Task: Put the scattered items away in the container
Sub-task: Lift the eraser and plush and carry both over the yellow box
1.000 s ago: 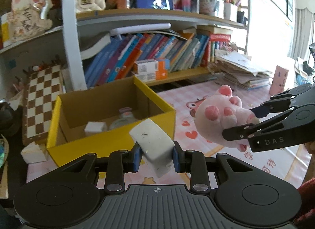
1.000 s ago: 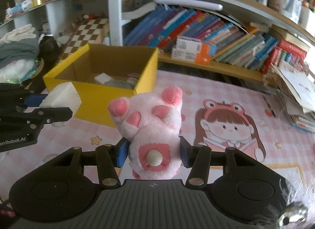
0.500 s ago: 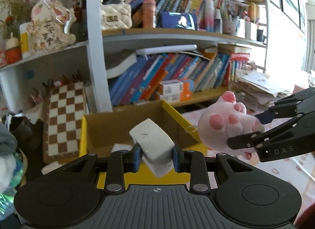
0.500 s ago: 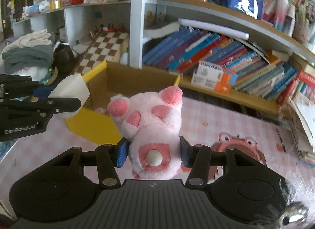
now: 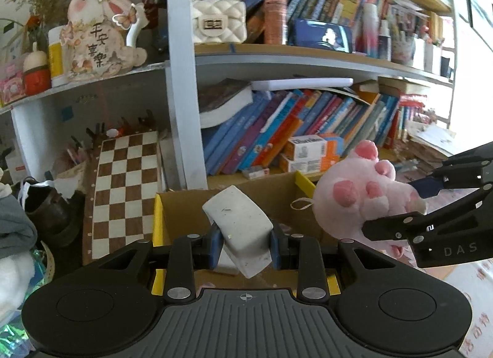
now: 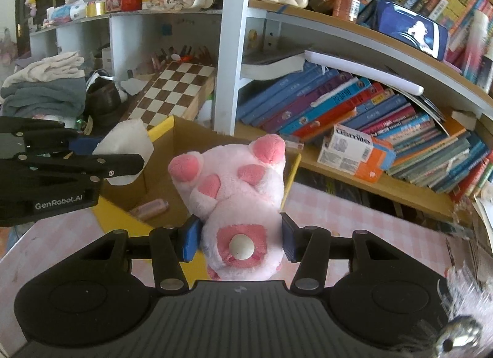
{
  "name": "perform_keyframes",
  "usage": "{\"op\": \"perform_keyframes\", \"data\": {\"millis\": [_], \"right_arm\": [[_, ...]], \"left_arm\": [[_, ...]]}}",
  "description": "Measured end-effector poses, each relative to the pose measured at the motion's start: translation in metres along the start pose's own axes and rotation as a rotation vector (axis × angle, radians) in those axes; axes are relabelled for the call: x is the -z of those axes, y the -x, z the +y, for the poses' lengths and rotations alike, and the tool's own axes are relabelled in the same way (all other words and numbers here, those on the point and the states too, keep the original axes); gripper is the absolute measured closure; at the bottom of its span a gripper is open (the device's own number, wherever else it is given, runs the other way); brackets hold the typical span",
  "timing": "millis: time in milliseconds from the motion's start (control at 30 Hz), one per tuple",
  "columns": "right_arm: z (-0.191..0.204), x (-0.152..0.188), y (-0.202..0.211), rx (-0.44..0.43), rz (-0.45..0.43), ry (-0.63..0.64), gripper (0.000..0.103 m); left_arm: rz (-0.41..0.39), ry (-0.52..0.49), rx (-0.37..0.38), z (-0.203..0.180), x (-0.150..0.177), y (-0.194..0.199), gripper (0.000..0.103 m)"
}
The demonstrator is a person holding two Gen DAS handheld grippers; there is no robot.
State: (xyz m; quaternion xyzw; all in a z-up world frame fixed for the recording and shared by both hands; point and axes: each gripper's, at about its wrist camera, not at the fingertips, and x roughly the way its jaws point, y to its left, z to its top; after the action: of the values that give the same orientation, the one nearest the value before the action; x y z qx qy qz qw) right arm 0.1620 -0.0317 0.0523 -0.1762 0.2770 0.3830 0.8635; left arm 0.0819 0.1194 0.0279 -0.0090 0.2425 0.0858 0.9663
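Observation:
My left gripper (image 5: 245,248) is shut on a white foam block (image 5: 238,225), held over the near edge of the yellow cardboard box (image 5: 157,222). My right gripper (image 6: 240,239) is shut on a pink plush toy (image 6: 237,191), held beside the box's right side (image 6: 291,173). In the left wrist view the plush (image 5: 357,201) and the right gripper (image 5: 422,204) sit at the right. In the right wrist view the left gripper (image 6: 123,154) and its block (image 6: 129,145) sit at the left. A pink item (image 6: 151,207) lies inside the box.
A bookshelf with leaning books (image 5: 277,130) stands right behind the box. A chessboard (image 5: 126,191) leans at the left, next to a dark bag (image 5: 46,204) and folded cloth (image 6: 43,87). A pink patterned mat (image 6: 354,222) covers the table.
Both grippers have risen and moved toward the shelf with their loads. The box has slid lower in both views and now lies just under the gripper fingers.

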Motion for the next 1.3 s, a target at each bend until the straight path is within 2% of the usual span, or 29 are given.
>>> {"op": "perform_keyframes", "data": {"millis": [200, 467, 1033, 1300], "right_arm": [[-0.005, -0.026, -0.027, -0.006, -0.008, 0.029, 0.054], [0.0, -0.041, -0.07, -0.05, 0.036, 0.082, 0.054], [0.009, -0.046, -0.166, -0.115, 0.194, 0.178, 0.054], [0.009, -0.045, -0.193, -0.158, 0.251, 0.222, 0.054]], "left_arm": [[0.029, 0.024, -0.017, 0.01, -0.004, -0.026, 0.074], [0.091, -0.07, -0.036, 0.01, -0.001, -0.055, 0.074], [0.28, -0.103, -0.031, 0.012, 0.016, -0.108, 0.074], [0.306, -0.089, -0.025, 0.015, 0.022, -0.115, 0.074]]}}
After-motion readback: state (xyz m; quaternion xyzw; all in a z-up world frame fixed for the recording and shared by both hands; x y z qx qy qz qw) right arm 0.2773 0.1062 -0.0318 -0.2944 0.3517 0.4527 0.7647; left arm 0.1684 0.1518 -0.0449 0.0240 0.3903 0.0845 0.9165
